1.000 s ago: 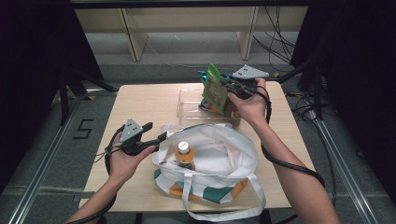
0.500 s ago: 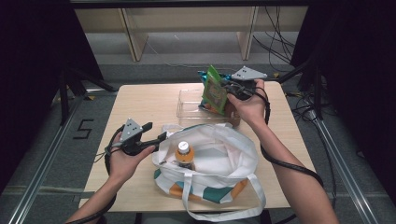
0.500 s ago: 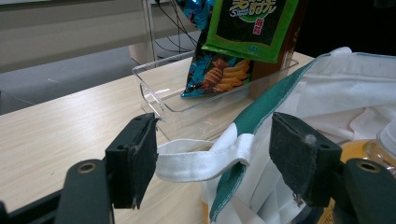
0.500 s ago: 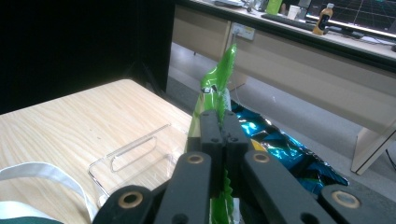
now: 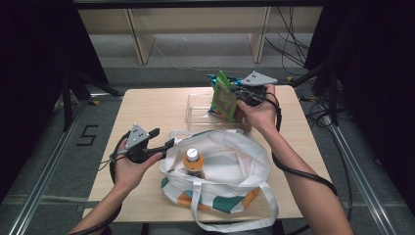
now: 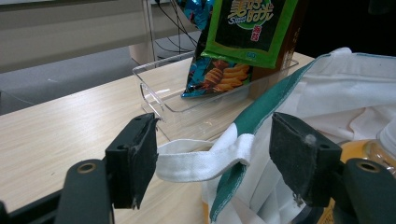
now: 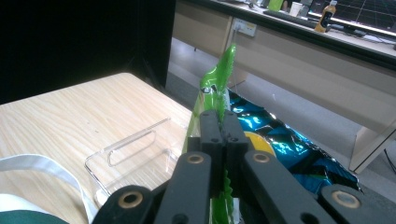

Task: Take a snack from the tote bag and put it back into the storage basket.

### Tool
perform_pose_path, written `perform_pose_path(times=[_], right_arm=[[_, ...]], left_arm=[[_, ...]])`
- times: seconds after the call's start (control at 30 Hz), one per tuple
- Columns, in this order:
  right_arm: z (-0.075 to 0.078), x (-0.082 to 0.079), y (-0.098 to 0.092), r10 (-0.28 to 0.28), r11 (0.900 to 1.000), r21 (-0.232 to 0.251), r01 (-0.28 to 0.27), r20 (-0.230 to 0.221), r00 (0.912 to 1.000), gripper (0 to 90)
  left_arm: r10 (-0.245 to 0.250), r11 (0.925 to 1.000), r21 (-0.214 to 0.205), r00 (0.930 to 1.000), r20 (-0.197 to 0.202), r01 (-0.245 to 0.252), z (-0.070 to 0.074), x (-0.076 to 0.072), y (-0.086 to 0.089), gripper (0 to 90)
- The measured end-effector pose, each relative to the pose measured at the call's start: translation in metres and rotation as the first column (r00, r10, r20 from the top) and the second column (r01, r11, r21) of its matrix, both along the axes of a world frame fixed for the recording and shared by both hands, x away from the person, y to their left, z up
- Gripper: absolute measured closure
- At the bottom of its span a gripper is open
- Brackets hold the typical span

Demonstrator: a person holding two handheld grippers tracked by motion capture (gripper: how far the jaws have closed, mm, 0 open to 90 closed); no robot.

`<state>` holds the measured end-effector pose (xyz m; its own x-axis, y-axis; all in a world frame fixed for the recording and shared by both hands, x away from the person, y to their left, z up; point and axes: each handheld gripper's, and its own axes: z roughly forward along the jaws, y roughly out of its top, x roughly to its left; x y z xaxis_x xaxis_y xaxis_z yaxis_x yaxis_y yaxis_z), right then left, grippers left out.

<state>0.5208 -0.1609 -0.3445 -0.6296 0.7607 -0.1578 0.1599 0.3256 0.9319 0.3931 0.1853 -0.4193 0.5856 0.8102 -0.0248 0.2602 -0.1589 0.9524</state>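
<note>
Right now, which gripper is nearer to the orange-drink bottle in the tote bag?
Left. The left gripper sits open at the bag's rim beside the bottle; the right gripper holds a green snack bag over the clear tray.

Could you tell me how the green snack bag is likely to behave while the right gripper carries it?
The green snack bag looks like thin foil film, so it is probably light and floppy. The right gripper pinches only its top seam, so it will likely dangle and swing. Glossy film may slip if the grip loosens, and its contents could crush if pressed into the tote bag.
</note>
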Motion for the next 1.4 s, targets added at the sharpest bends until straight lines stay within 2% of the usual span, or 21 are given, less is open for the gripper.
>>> perform_pose_path(times=[0.07,0.1,0.13,0.23,0.27,0.3,0.33,0.4,0.43,0.47,0.5,0.57,0.63,0.87,0.93,1.27,1.3,1.33,1.37,1.4], right_arm=[[-0.001,-0.001,0.001,-0.007,1.0,0.006,0.007,-0.012,0.9999,90.0],[-0.001,0.0,0.001,-0.01,1.0,0.001,0.01,0.008,0.9999,90.0],[-0.001,-0.001,0.001,-0.004,1.0,0.003,0.004,-0.001,1.0,90.0],[-0.002,0.001,0.001,0.003,0.9999,-0.011,-0.003,0.015,0.9999,90.0],[-0.002,-0.001,0.002,0.002,1.0,-0.004,-0.002,-0.008,1.0,90.0],[-0.002,-0.001,0.002,0.003,0.9999,-0.014,-0.003,0.002,1.0,90.0],[-0.003,0.0,0.003,-0.006,0.9998,-0.016,0.007,0.031,0.9995,90.0],[-0.003,0.0,0.004,0.004,0.9997,-0.024,-0.003,0.025,0.9997,90.0],[-0.003,0.001,0.003,0.013,0.9987,-0.049,-0.01,0.057,0.9983,90.0],[-0.004,0.001,0.004,0.018,0.9988,-0.047,-0.016,0.045,0.9989,90.0],[-0.004,0.001,0.004,0.012,0.9987,-0.051,-0.009,0.061,0.9981,90.0],[-0.005,0.001,0.005,0.024,0.9985,-0.049,-0.022,0.046,0.9987,90.0],[-0.005,0.0,0.006,0.009,0.999,-0.045,-0.007,0.042,0.9991,90.0],[-0.007,0.003,0.006,0.016,0.9976,-0.068,-0.011,0.07,0.9974,90.0],[-0.008,0.002,0.006,0.014,0.9979,-0.063,-0.011,0.054,0.9984,90.0],[-0.011,0.005,0.006,0.01,0.9958,-0.091,-0.003,0.074,0.9972,90.0],[-0.012,0.005,0.006,0.01,0.9958,-0.092,-0.003,0.072,0.9973,90.0],[-0.012,0.003,0.007,0.004,0.9965,-0.084,-0.001,0.042,0.9991,90.0],[-0.011,0.005,0.006,0.026,0.994,-0.108,-0.019,0.064,0.9976,90.0],[-0.011,0.006,0.006,0.022,0.9939,-0.109,-0.014,0.074,0.997,90.0]], left_arm=[[0.003,1.0,0.005,1.0,-0.003,-0.003,0.0,0.0,0.0,32.0],[0.003,1.0,0.004,1.0,-0.003,-0.003,0.0,0.0,0.0,32.0],[0.002,1.0,0.005,1.0,-0.004,-0.002,0.0,0.0,0.0,32.0],[0.002,1.0,0.005,1.0,-0.004,-0.002,0.0,0.0,0.0,32.0],[0.001,1.0,0.005,1.0,-0.003,-0.001,0.0,0.0,0.0,32.0],[0.002,1.0,0.005,1.0,-0.004,-0.002,0.0,0.0,0.0,32.0],[0.002,1.0,0.006,1.0,-0.004,-0.002,0.0,0.0,0.0,32.0],[0.002,1.0,0.006,1.0,-0.005,-0.002,0.0,0.0,0.0,32.0],[0.001,1.0,0.006,1.0,-0.005,-0.001,0.0,0.0,0.0,32.0],[0.001,1.0,0.006,1.0,-0.005,-0.001,0.0,0.0,0.0,32.0],[0.001,1.0,0.006,1.0,-0.005,-0.001,0.0,0.0,0.0,32.0],[-0.001,1.0,0.007,1.0,-0.004,0.001,0.0,0.0,0.0,32.0],[0.0,1.0,0.006,1.0,-0.004,0.0,0.0,0.0,-0.001,32.0],[-0.002,1.0,0.007,1.0,-0.005,0.002,-0.001,0.0,-0.001,32.0],[-0.002,1.0,0.008,1.0,-0.005,0.002,-0.001,0.0,-0.001,32.0],[-0.001,1.0,0.007,1.0,-0.006,0.001,-0.001,0.0,-0.001,32.0],[-0.002,1.0,0.006,1.0,-0.006,0.002,-0.001,0.0,-0.001,32.0],[-0.001,1.0,0.006,1.0,-0.006,0.002,-0.001,0.0,-0.001,32.0],[-0.002,1.0,0.007,1.0,-0.006,0.002,-0.001,0.0,-0.001,32.0],[-0.002,1.0,0.007,1.0,-0.006,0.002,-0.001,0.0,-0.001,32.0]])
